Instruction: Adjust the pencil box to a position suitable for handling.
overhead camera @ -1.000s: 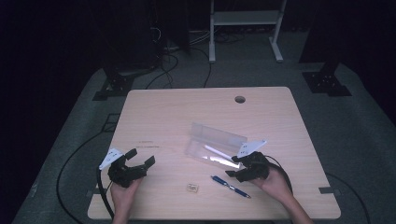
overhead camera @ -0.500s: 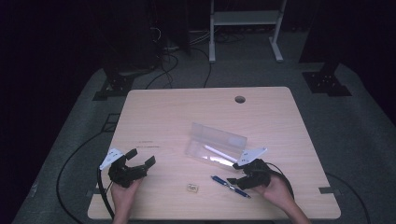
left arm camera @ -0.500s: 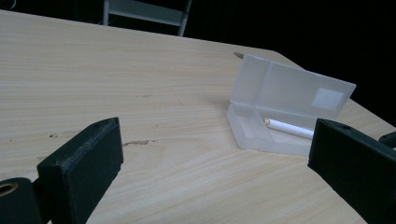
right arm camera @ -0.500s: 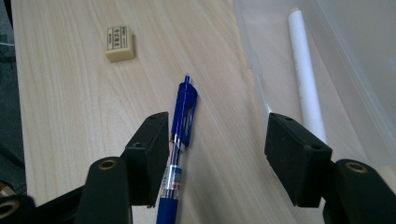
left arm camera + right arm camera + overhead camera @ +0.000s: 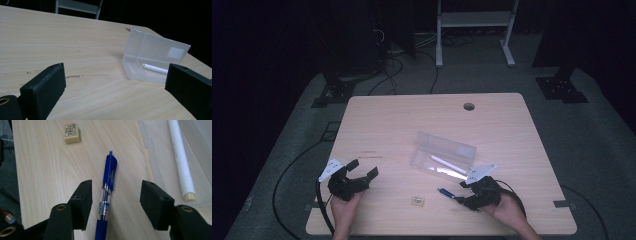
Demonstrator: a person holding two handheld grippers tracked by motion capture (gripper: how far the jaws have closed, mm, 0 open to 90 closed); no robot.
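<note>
Dark room, pale wood desk (image 5: 382, 120) under dim light. Blue pen (image 5: 107, 195) lies flat near the front edge, straight between the jaws of the right claw (image 5: 116, 203), its long axis running along the claw's reach, clip end pointing away; the jaws have just been closing but stand clear of the barrel on both sides. Pen has a clear midsection and a printed band. Beyond it an eraser (image 5: 72, 133); to one side an open case (image 5: 443, 156) holding a white pen (image 5: 181, 157). Left claw (image 5: 362, 169) spread, empty, well apart.
</note>
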